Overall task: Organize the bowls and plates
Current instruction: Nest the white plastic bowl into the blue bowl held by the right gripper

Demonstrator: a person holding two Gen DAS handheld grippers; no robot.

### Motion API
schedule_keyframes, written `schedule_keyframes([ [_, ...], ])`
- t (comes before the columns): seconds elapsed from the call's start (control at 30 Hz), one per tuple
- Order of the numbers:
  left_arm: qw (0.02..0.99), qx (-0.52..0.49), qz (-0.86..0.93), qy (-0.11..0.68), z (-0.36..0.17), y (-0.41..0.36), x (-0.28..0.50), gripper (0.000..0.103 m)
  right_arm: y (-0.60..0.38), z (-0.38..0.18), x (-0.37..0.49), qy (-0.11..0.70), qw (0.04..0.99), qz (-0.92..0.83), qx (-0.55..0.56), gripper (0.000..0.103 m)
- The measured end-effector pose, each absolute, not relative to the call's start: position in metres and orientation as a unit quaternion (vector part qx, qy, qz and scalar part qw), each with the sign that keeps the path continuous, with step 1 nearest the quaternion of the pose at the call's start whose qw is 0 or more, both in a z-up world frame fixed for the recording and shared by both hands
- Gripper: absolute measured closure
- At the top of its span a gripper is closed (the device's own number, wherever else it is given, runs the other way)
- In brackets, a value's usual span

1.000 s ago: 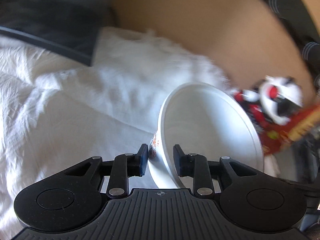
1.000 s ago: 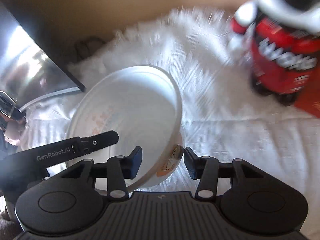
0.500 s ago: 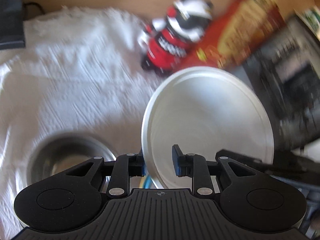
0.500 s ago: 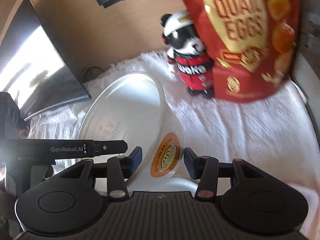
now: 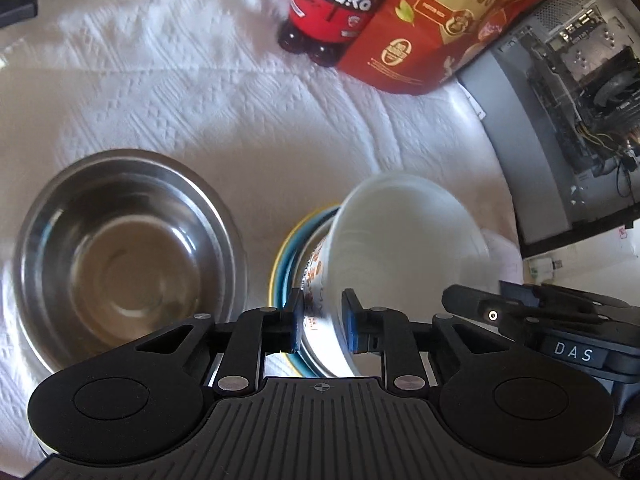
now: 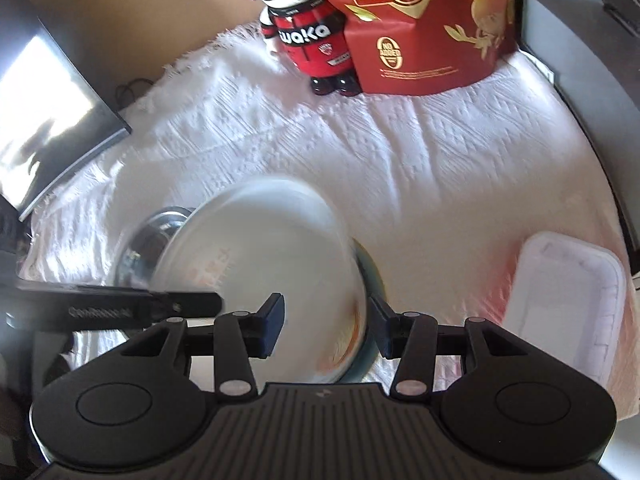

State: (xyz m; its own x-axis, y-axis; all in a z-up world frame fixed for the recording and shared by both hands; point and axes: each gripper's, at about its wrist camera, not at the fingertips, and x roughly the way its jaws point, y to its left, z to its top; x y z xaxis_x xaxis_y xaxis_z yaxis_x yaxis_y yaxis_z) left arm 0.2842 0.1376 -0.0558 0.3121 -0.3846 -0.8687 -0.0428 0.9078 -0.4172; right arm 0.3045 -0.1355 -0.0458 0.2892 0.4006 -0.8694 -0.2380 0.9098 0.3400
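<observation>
A white bowl [image 5: 404, 236] with red print on its outside is held by both grippers. My left gripper [image 5: 322, 322] is shut on its left rim. My right gripper [image 6: 326, 326] is shut on its right rim, seen in the right wrist view on the white bowl [image 6: 264, 252]. The bowl hangs tilted just above a yellow-and-blue rimmed dish [image 5: 286, 248], which also shows past the bowl's right side [image 6: 370, 276]. A steel bowl [image 5: 120, 256] stands empty to the left on the white cloth [image 5: 200, 100]; part of it shows behind the white bowl [image 6: 148, 248].
A red-and-black bear figure [image 6: 308, 32] and a red quail-egg bag [image 6: 424, 28] stand at the back. A white plastic tray [image 6: 564, 304] lies at the right. An open computer case [image 5: 576, 92] stands on the right edge, a dark monitor [image 6: 44, 112] on the left.
Both grippers have carried the white bowl from the far left of the cloth to the right and downward. It now hangs low over the yellow-and-blue dish beside the steel bowl.
</observation>
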Motion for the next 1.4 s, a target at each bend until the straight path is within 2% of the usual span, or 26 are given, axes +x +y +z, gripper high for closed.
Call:
schedule_keyframes([
  [0.33,0.806,-0.186,-0.091,0.555,-0.041,0.144,0.278,0.083,-0.133,-0.047,0.308,0.557,0.804,0.202,0.056,0.056],
  [0.57,0.802,-0.162,-0.075,0.570,-0.057,0.142,0.263,0.082,-0.131,-0.049,0.310,0.540,0.817,0.201,0.016,0.056],
  [0.8,0.777,-0.216,-0.058,0.589,-0.082,0.144,0.262,0.072,-0.129,-0.078,0.321,0.567,0.793,0.222,0.011,0.055],
  [0.87,0.774,-0.230,-0.044,0.589,-0.086,0.147,0.262,0.066,-0.129,-0.089,0.326,0.576,0.788,0.217,0.010,0.055],
  [0.93,0.767,-0.246,-0.036,0.591,-0.089,0.149,0.263,0.055,-0.134,-0.097,0.333,0.579,0.788,0.210,0.014,0.055],
  [1.0,0.765,-0.257,-0.029,0.590,-0.090,0.150,0.263,0.052,-0.141,-0.105,0.341,0.585,0.784,0.207,0.027,0.054],
  [1.1,0.758,-0.270,-0.027,0.593,-0.094,0.146,0.265,0.057,-0.145,-0.114,0.350,0.595,0.772,0.219,0.048,0.052],
  [1.4,0.745,-0.281,-0.019,0.604,-0.108,0.132,0.276,0.057,-0.140,-0.142,0.362,0.624,0.720,0.278,0.120,0.051],
])
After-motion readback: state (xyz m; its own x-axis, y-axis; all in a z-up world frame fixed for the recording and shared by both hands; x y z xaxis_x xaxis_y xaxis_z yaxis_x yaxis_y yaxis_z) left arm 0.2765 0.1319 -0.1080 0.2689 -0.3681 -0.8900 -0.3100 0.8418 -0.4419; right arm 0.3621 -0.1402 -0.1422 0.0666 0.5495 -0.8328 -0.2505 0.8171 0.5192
